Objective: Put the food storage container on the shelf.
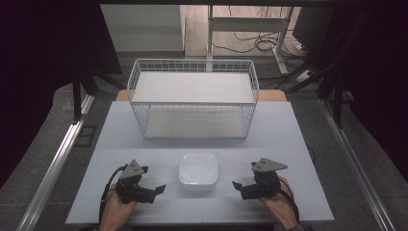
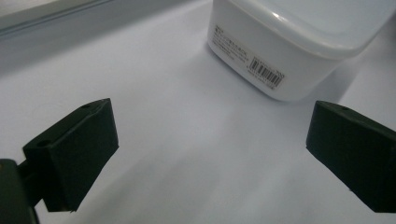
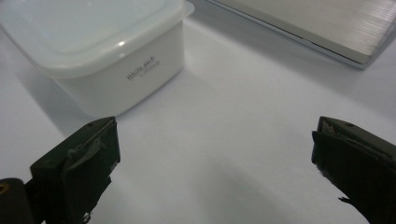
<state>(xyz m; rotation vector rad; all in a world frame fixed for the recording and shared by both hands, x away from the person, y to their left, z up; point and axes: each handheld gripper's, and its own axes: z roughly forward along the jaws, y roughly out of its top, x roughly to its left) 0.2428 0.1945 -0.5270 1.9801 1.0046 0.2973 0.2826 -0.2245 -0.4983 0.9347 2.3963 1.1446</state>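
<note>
- Container [image 1: 198, 170], white with its lid on, sits on the table [image 1: 284, 139] between the two grippers, in front of the wire basket [image 1: 192, 98]; nothing has gripped it yet, so the work looks barely begun.
- Left gripper [image 1: 153, 191]: jaws wide apart, empty, just beside the container; a barcode sticker [image 2: 266, 72] shows on the near wall, its small print unreadable.
- Right gripper [image 1: 242, 189]: jaws likewise spread, empty; the container's side reads roughly "White pack" [image 3: 141, 68].
</note>
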